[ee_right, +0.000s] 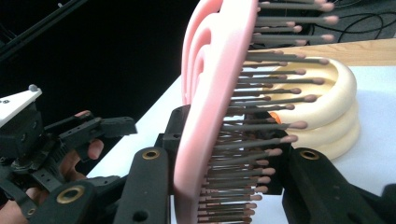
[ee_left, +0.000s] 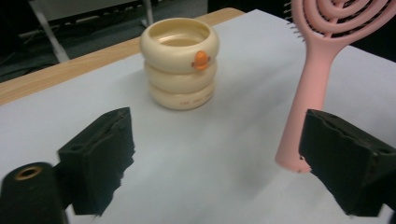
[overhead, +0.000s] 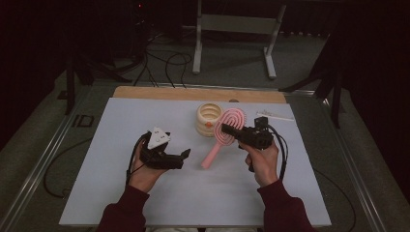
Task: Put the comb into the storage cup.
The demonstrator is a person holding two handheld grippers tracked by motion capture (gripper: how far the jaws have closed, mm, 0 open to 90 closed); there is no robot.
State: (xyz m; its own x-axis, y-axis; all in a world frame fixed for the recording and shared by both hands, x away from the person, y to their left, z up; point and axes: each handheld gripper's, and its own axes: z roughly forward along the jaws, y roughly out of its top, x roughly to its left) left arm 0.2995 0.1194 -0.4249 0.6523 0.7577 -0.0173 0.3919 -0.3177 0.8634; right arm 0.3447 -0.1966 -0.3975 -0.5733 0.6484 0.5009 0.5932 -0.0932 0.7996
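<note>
Pink paddle hairbrush (overhead: 223,134) held in the air above a white table top (overhead: 121,193), seen from the high view and from both gripper views. The right gripper (overhead: 231,130) clamps the oval, spiral-slotted head of the hairbrush, one jaw against the smooth back and the other pushed in among the bristles; in the right gripper view the head (ee_right: 210,116) stands edge-on between the two black jaws, its brown-tipped bristles pointing toward the cream holder. The hairbrush handle slants down from the head toward the person, and its tip lies close to the table top; whether it touches cannot be told. Just behind the hairbrush head stands a cream holder (overhead: 209,119) built of three stacked rings with a small orange knob on its side, upright and open at the top; in the left gripper view the cream holder (ee_left: 180,63) lies straight ahead, and the hairbrush (ee_left: 310,88) hangs to its right. The left gripper (overhead: 183,155) is held beside the handle tip, on the side away from the right gripper; its jaws stand wide apart with nothing between them, and the handle tip passes just inside the right-hand jaw without visible contact. A grey three-cornered plate (overhead: 158,137) sits on top of the left gripper. A small white part (overhead: 274,115) lies on the table top beyond the right gripper, well apart from the hairbrush.
</note>
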